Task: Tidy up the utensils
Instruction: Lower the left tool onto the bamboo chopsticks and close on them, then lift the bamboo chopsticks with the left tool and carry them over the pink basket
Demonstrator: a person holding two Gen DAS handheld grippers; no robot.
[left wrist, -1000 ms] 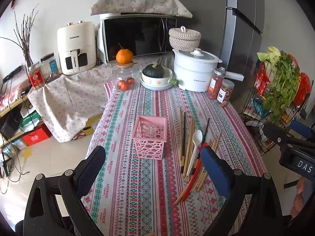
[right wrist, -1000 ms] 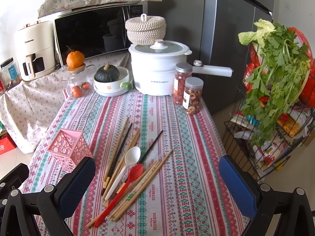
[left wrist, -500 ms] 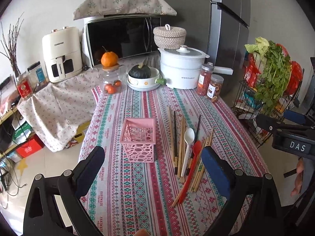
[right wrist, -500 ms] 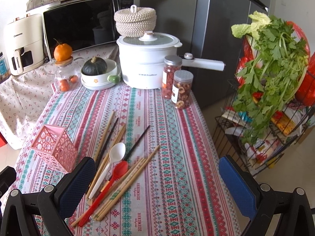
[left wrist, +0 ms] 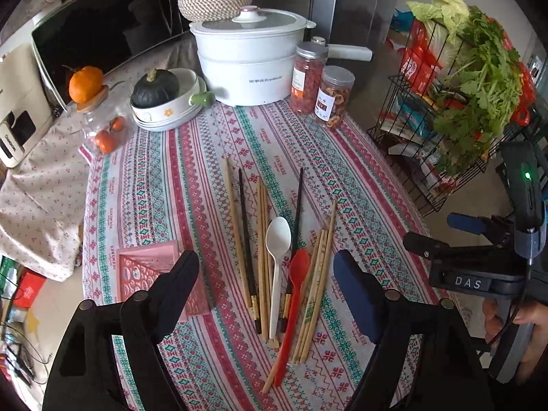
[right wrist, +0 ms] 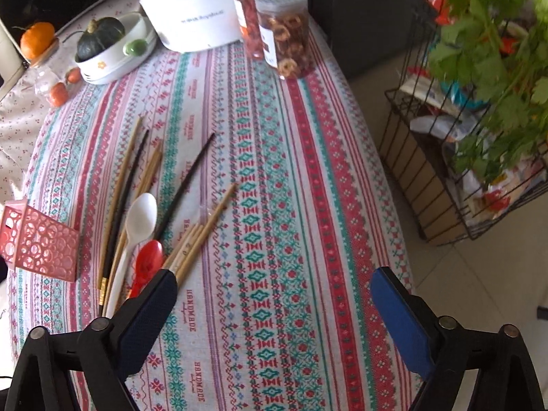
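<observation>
The fingers of the left gripper (left wrist: 265, 294) are seen spread apart above the utensils, with nothing pressed between them; the jaws have just been closing. The pink basket (left wrist: 150, 274) is partly hidden behind the left finger (left wrist: 178, 287), on the striped tablecloth (left wrist: 212, 144). Just right of it the wooden chopsticks (left wrist: 262, 239), the black chopsticks (left wrist: 245, 233), the white spoon (left wrist: 277, 250) and the red spoon (left wrist: 296, 284) are laid side by side, touching or overlapping. "Royalstar" can be read on the white pot (left wrist: 250, 65); two labelled jars (left wrist: 322, 85) stand beside it, their print too small to read. "DAS" is shown on the right gripper's body (left wrist: 469, 274), a marking given only in the left wrist view, along with part of a hand (left wrist: 524, 335) holding it.

In the right wrist view the fingers of the right gripper (right wrist: 274, 315) are likewise held wide over bare cloth, empty, the jaws having just been closing. The left finger (right wrist: 150, 311) covers the near ends of the red spoon and some chopsticks. "HANDMADE" is woven repeatedly into the cloth, legible only here. The wire rack (right wrist: 455, 178) with leafy greens (right wrist: 496, 44) is seen at the right, beside the table
</observation>
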